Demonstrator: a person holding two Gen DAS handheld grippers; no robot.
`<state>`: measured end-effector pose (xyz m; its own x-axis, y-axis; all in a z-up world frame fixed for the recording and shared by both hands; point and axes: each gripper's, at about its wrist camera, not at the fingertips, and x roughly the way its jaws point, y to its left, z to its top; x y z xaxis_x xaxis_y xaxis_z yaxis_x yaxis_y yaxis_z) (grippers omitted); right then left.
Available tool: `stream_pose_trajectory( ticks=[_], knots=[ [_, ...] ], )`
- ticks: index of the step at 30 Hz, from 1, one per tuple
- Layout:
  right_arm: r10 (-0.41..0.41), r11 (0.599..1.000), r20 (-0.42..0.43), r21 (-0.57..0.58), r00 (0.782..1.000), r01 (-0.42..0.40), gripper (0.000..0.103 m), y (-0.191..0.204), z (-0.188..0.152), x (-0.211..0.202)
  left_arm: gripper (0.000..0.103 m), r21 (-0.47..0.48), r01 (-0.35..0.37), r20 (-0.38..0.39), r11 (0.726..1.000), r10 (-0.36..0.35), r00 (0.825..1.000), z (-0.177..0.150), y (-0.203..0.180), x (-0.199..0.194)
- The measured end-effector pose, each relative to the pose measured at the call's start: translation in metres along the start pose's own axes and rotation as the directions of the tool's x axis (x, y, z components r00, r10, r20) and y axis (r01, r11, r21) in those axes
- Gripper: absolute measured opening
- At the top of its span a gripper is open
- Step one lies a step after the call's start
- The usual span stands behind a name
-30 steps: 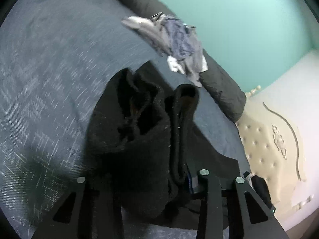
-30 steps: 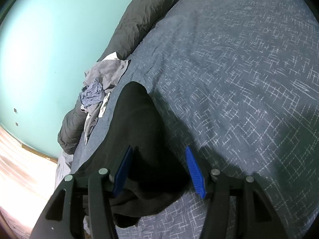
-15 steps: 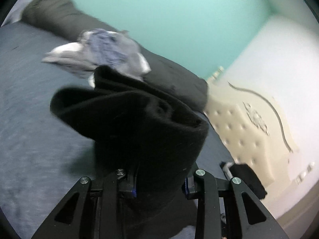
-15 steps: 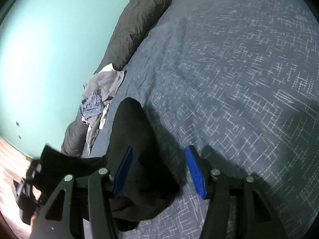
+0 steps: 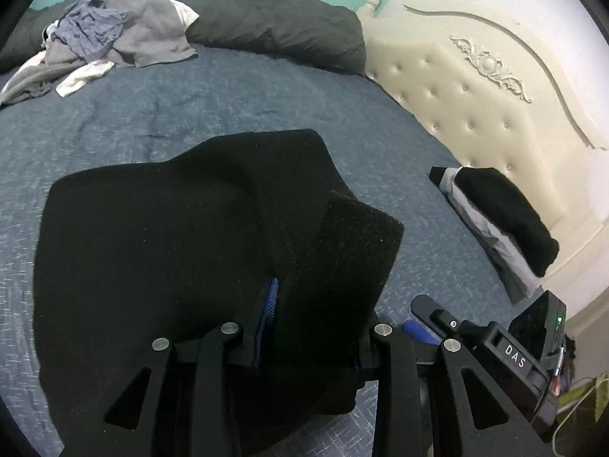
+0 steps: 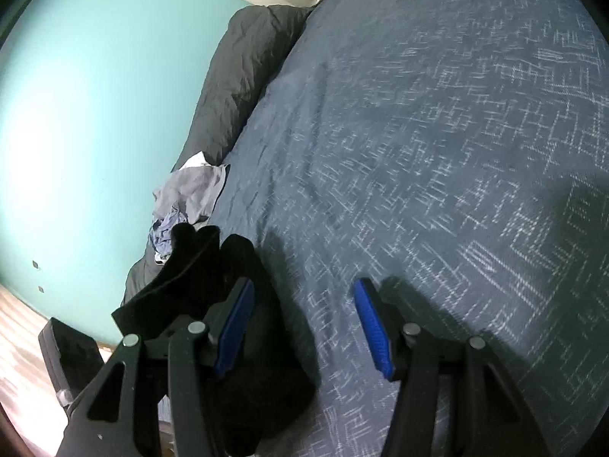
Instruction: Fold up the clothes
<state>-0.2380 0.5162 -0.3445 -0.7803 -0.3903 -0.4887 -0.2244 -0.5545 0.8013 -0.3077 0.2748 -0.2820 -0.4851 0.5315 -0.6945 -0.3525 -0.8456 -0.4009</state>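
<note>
One black garment (image 5: pixel 182 251) is lying folded over itself on the blue bedspread (image 5: pixel 198 106), a thick fold of it being pinched between the pads of the left gripper (image 5: pixel 312 316). The right gripper (image 6: pixel 304 327) is hovering just beside the cloth's edge with its jaws standing apart, nothing between them. A heap of grey clothes (image 5: pixel 114 34) is sitting near the dark pillows (image 5: pixel 274 30), and a folded stack (image 5: pixel 502 221) is resting by the cream headboard (image 5: pixel 475 87).
</note>
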Motion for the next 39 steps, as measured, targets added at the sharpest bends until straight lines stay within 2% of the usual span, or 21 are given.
stream_pose_trajectory(
  ticks=[2, 3, 6, 8, 15, 20, 24, 27, 30, 32, 33, 36, 39],
  knots=[
    [0.005, 1.000, -0.013, 0.001, 1.000, -0.005, 0.056, 0.001, -0.002, 0.003, 0.040, 0.013, -0.010, -0.012, 1.000, 0.010, 1.000, 0.004, -0.005, -0.006],
    [0.008, 1.000, -0.019, 0.001, 1.000, -0.008, 0.056, 0.001, -0.003, 0.004, 0.046, 0.021, -0.009, -0.007, 1.000, 0.010, 1.000, 0.008, -0.006, -0.010],
    [0.016, 1.000, -0.016, -0.009, 1.000, -0.017, 0.056, 0.004, -0.003, 0.002, 0.052, 0.029, 0.010, 0.025, 1.000, -0.011, 1.000, 0.015, -0.010, -0.034],
    [0.018, 1.000, -0.010, -0.005, 1.000, -0.018, 0.056, 0.004, -0.002, 0.000, 0.052, 0.018, 0.022, 0.056, 1.000, -0.023, 0.998, 0.020, -0.005, -0.053],
    [0.024, 1.000, -0.010, 0.001, 1.000, -0.024, 0.056, 0.006, -0.003, 0.002, 0.054, -0.074, -0.023, 0.134, 0.997, 0.033, 0.990, 0.025, 0.040, -0.093],
    [0.037, 0.999, -0.007, -0.013, 0.999, -0.037, 0.056, 0.012, -0.004, 0.004, 0.055, -0.084, -0.069, 0.089, 0.994, 0.076, 0.993, 0.019, 0.062, -0.079],
    [0.094, 0.995, 0.004, -0.029, 0.996, -0.094, 0.056, 0.021, -0.002, 0.001, 0.055, -0.124, -0.085, 0.018, 0.989, 0.088, 0.996, 0.003, 0.084, -0.057],
    [0.159, 0.984, 0.012, -0.084, 0.987, -0.158, 0.057, 0.036, -0.002, -0.001, 0.054, -0.138, -0.083, 0.002, 0.987, 0.084, 0.996, -0.012, 0.096, -0.051],
    [0.225, 0.965, -0.003, -0.138, 0.974, -0.224, 0.066, 0.056, -0.005, 0.000, 0.054, -0.141, -0.080, 0.002, 0.987, 0.081, 0.997, -0.022, 0.102, -0.052],
    [0.255, 0.950, -0.010, -0.182, 0.967, -0.253, 0.067, 0.070, -0.007, -0.002, 0.054, -0.140, -0.084, -0.003, 0.987, 0.084, 0.996, -0.028, 0.104, -0.052],
    [0.241, 0.945, 0.015, -0.230, 0.971, -0.231, 0.067, 0.080, -0.009, -0.006, 0.054, -0.137, -0.085, -0.002, 0.987, 0.085, 0.996, -0.030, 0.104, -0.052],
    [0.224, 0.922, 0.010, -0.325, 0.975, -0.209, 0.067, 0.099, -0.013, -0.005, 0.054, -0.125, -0.086, 0.003, 0.988, 0.087, 0.996, -0.035, 0.103, -0.054],
    [0.130, 0.936, -0.017, -0.327, 0.991, -0.128, 0.067, 0.098, -0.019, 0.008, 0.054, -0.122, -0.087, 0.003, 0.989, 0.088, 0.996, -0.038, 0.104, -0.056]
  ],
)
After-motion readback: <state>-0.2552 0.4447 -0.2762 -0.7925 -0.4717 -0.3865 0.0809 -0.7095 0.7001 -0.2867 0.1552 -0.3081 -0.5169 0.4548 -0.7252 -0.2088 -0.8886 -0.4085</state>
